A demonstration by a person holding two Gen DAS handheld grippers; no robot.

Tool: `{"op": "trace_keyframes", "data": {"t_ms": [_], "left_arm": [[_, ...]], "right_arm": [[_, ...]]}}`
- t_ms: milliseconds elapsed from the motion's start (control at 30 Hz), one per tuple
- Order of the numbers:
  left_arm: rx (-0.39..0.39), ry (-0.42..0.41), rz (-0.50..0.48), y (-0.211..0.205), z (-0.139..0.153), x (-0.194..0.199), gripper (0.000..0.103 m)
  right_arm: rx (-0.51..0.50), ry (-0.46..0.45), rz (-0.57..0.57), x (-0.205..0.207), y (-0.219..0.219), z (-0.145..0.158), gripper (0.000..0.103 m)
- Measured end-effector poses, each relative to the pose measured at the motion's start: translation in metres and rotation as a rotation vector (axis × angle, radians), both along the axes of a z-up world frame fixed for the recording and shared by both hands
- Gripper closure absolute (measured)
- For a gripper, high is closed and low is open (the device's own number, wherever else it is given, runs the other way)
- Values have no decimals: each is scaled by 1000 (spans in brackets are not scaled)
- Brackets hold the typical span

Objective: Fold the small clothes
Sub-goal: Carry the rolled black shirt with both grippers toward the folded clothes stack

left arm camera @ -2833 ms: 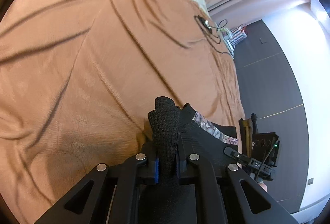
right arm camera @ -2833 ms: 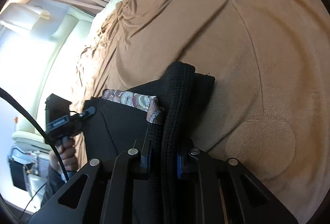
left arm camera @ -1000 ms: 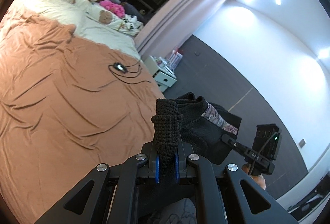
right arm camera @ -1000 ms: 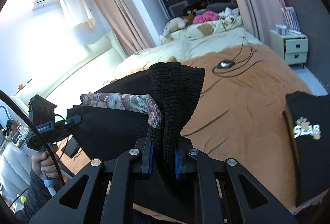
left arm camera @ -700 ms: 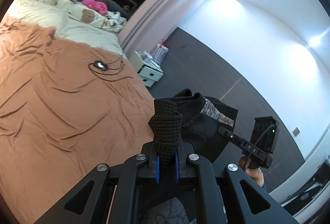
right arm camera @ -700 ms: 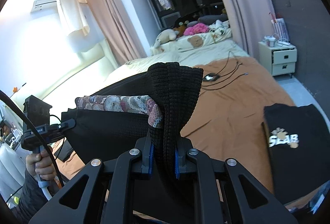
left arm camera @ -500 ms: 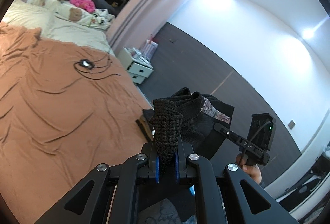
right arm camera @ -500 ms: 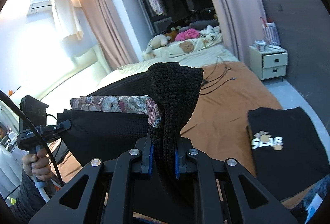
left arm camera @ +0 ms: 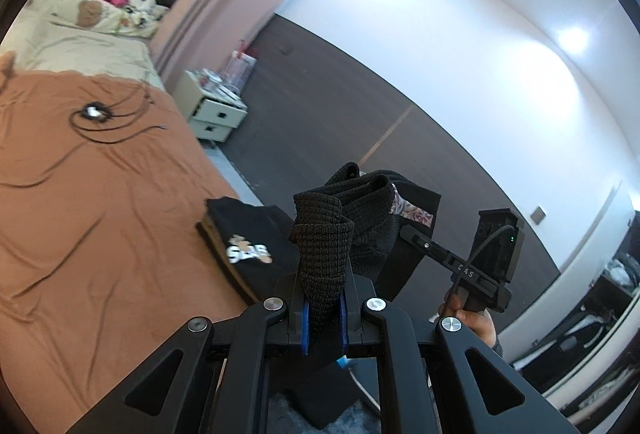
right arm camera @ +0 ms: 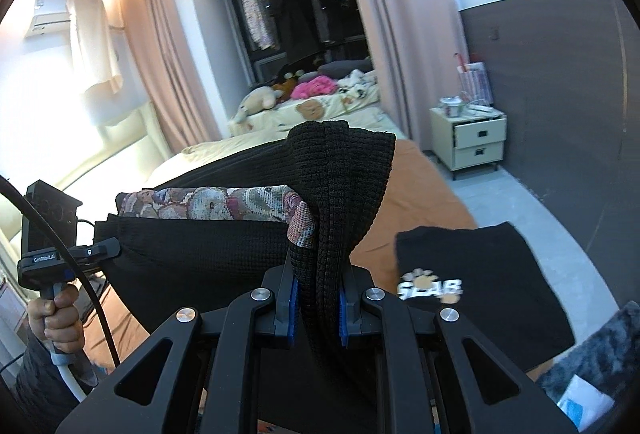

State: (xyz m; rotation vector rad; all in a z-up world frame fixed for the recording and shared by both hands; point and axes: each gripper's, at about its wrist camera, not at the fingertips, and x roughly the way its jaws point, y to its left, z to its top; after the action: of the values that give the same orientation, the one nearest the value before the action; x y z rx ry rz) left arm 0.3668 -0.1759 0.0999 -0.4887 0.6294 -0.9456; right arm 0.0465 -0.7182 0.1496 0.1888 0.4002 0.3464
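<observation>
The lower part of the black knit garment (right arm camera: 192,250) is cut off behind the rigs at the bottom of both frames. The left hand-held gripper (left arm camera: 323,308) and the right hand-held gripper (right arm camera: 317,310) each pinch one bunched corner of it, holding it in the air, floral band (right arm camera: 208,203) stretched between. One folded black printed T-shirt (right arm camera: 476,282) lies on the bed (left arm camera: 88,194), lower right of the right view. A two-drawer nightstand (right arm camera: 472,142) carries small items too blurred to name.

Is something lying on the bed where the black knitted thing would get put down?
Yes. A folded black shirt with a white logo lies on the brown bedspread near its edge. The black knit garment, pinched by both grippers, hangs in the air close to it.
</observation>
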Motion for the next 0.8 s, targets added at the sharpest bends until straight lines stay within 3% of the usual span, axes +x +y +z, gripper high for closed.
{"op": "trace_keyframes", "data": {"t_ms": [400,800], "left_arm": [[38,-38,-215,-120,17,23,93],[63,0,-350,-217,-1,41,93]], "right_arm": [[2,-2,-154,-56,-32,5,92],[2,4,-299,-83,-27,10,92]]}}
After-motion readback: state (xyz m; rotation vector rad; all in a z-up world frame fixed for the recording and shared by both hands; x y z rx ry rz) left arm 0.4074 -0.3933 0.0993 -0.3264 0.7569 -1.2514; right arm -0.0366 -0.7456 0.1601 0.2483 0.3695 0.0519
